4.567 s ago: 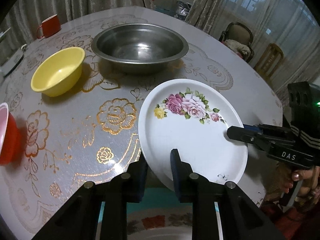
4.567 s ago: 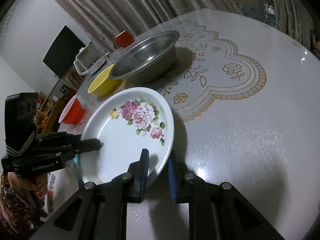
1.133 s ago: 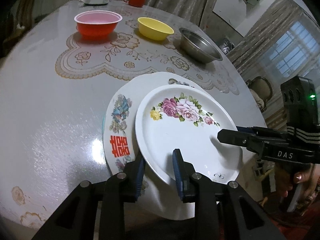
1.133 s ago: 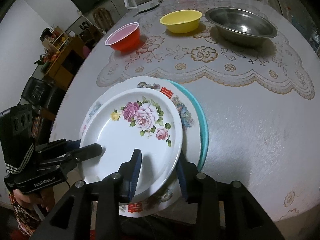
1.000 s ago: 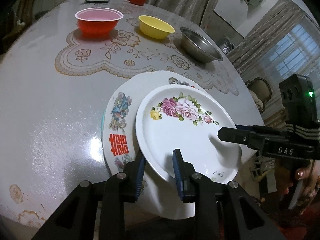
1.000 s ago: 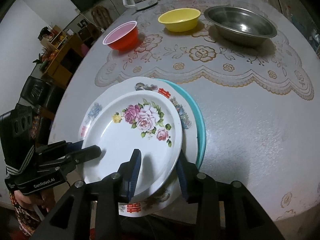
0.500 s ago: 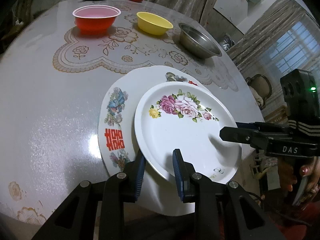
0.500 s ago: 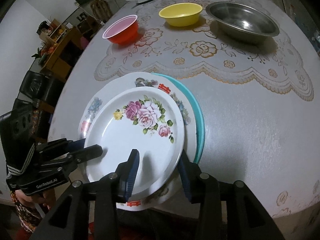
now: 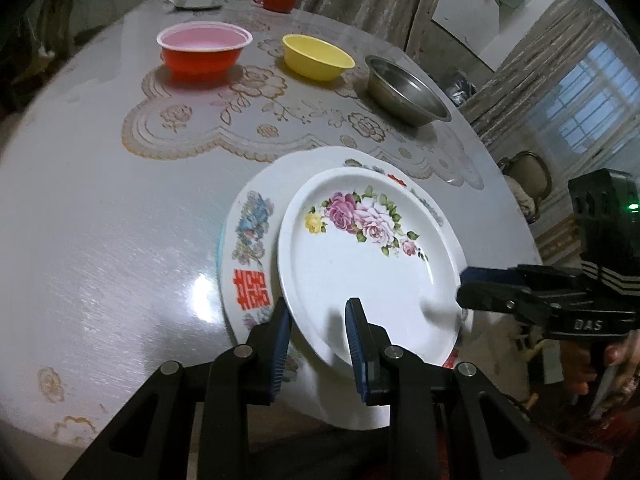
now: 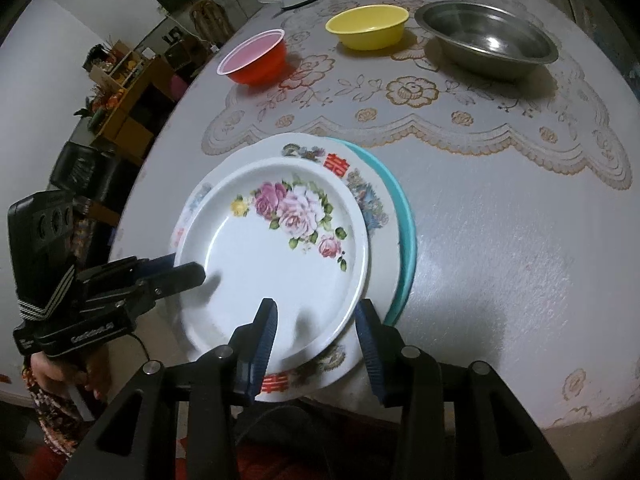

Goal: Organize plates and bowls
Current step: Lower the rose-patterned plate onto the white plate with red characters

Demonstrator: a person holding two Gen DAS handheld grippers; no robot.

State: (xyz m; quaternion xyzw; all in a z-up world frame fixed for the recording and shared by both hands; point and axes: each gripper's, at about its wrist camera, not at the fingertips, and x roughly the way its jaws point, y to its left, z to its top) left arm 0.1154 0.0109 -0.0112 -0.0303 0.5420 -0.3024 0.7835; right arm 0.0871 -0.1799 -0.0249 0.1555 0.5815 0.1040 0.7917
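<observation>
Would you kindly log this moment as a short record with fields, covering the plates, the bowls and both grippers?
top plate: rose plate, lying on the stack
beneath: red-character plate, then teal plate
stack position: near table edge
left hand-held gripper: open, straddling the rose plate's rim
right hand-held gripper: open, straddling the rim
bowls: red bowl, yellow bowl, steel bowl, in a row, unstacked

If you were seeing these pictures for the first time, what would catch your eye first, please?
Most striking is the rose plate on the plate stack at the near table edge, with the left gripper and the right gripper at its rim. Behind stand a red bowl, a yellow bowl and a steel bowl in a row.
</observation>
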